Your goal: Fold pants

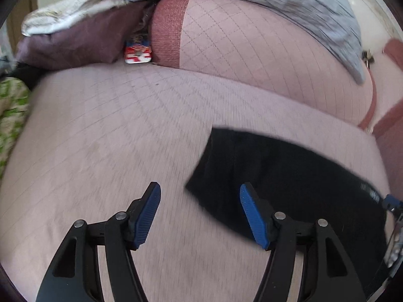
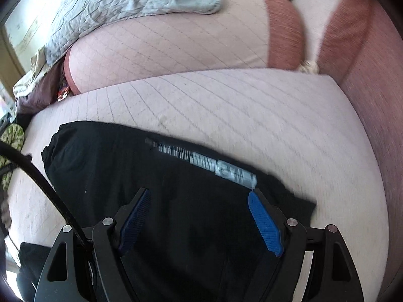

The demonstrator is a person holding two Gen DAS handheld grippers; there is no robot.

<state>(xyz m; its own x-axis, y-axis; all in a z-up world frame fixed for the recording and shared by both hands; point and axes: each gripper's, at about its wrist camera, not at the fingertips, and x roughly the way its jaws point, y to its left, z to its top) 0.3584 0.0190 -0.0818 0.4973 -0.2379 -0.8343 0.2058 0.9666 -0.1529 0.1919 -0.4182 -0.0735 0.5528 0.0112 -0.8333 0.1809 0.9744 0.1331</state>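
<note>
Now your left gripper [image 1: 200, 212] and right gripper [image 2: 200, 222] both gape wide, holding nothing; the black pants [image 2: 161, 183] lie flat beneath the right, beside the left's right finger. Pinch one edge squarely before lifting.

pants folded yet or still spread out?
Looks folded: the black pants lie as one compact slab on the pink cushion, no separate legs visible. Near end hidden.
</note>
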